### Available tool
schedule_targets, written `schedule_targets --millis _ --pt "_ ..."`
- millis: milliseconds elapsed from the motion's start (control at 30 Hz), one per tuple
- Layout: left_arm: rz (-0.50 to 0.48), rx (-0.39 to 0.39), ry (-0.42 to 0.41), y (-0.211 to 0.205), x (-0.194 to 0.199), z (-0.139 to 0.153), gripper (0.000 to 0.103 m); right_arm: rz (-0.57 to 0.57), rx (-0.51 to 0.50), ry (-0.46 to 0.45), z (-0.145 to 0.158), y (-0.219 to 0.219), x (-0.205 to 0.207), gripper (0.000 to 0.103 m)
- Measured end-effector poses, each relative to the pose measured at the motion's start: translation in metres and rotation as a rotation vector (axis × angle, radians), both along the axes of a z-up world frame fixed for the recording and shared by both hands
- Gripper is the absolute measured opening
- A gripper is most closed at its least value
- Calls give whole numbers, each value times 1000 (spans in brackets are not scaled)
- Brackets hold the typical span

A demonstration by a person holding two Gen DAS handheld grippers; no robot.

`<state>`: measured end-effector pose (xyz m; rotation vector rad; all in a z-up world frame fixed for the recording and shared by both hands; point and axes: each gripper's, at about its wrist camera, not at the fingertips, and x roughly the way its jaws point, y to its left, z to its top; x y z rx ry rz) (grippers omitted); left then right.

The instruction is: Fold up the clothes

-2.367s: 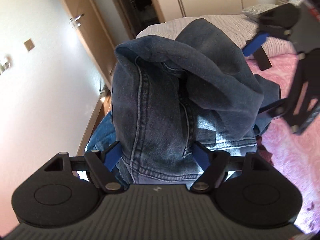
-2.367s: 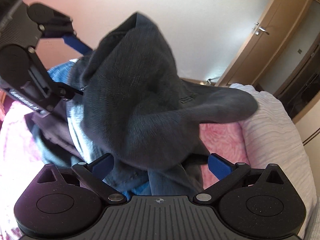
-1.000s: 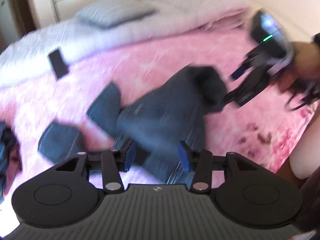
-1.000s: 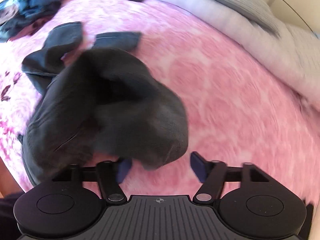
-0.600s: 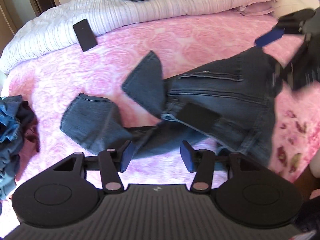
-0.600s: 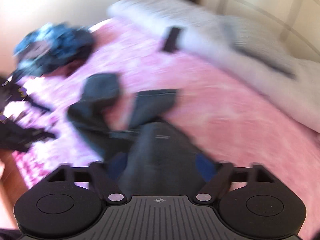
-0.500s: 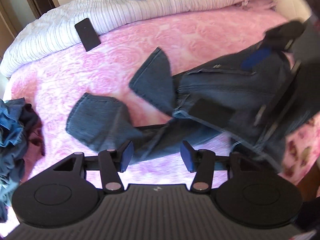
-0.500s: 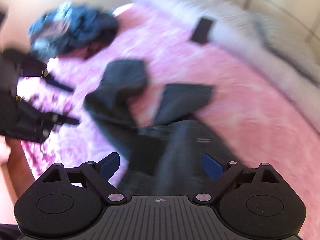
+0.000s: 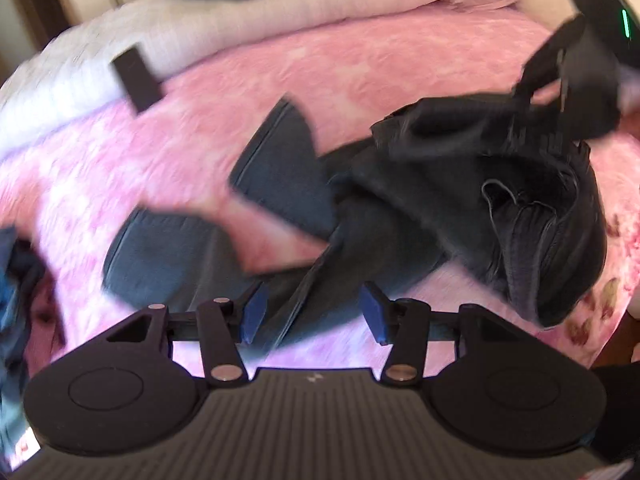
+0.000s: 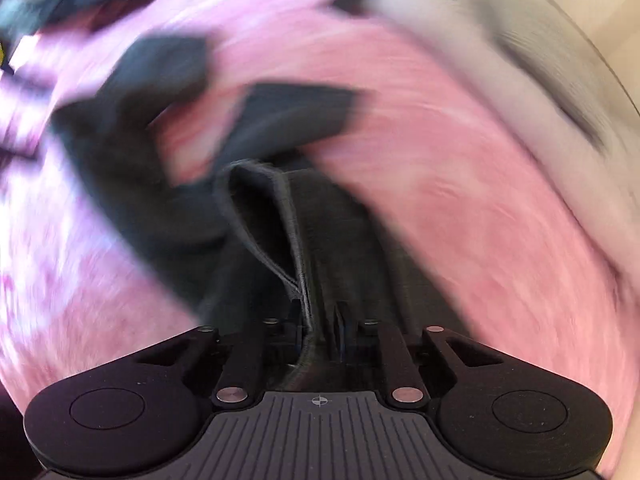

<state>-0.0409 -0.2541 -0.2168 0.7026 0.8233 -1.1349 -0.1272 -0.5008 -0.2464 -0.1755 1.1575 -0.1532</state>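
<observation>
Two grippers over jeans (image 9: 400, 216), right gripper (image 10: 320, 332) clamped on denim (blurred), left gripper (image 9: 312, 314) spread, empty.

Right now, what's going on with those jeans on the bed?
A person with a gripper in each hand is working on a pair of dark jeans spread over the pink bedspread. The right gripper is shut on a fold of the denim near the waistband and lifts that end. The left gripper is open above one leg, holding nothing. The legs lie splayed and crumpled, so no neat fold yet.
</observation>
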Motion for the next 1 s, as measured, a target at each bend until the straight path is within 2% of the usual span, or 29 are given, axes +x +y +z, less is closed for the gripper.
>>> schedule_targets --millis 100,233,300,433,533,633,733,900,967,1000 --pt "-60 -40 -4 -33 -12 9 47 -132 29 -102 41 -70 -29 14" --pt "-122 -77 -5 -83 -38 15 47 -203 29 -156 66 -154 -72 13" --pt "-145 -94 13 -109 -57 17 47 -263 80 -175 70 -201 -92 13" --pt "-172 -111 114 -155 -101 18 47 -394 211 -215 68 -285 -138 13" --pt "-216 -99 147 -191 -143 11 49 -426 277 -222 61 -334 -165 13" --pt "-275 -67 118 -222 -178 11 49 -429 301 -211 52 -382 -178 13" --pt "-295 -67 93 -238 -195 18 49 -491 293 -191 32 -420 -190 13" --pt "-281 -9 -15 -228 -182 22 52 -665 302 -139 -2 -470 -217 14" --pt "-256 35 -67 -218 -166 18 56 -702 327 -121 -4 -473 -225 14" --pt "-242 54 -87 -213 -155 15 56 -700 304 -115 -1 -468 -228 18"
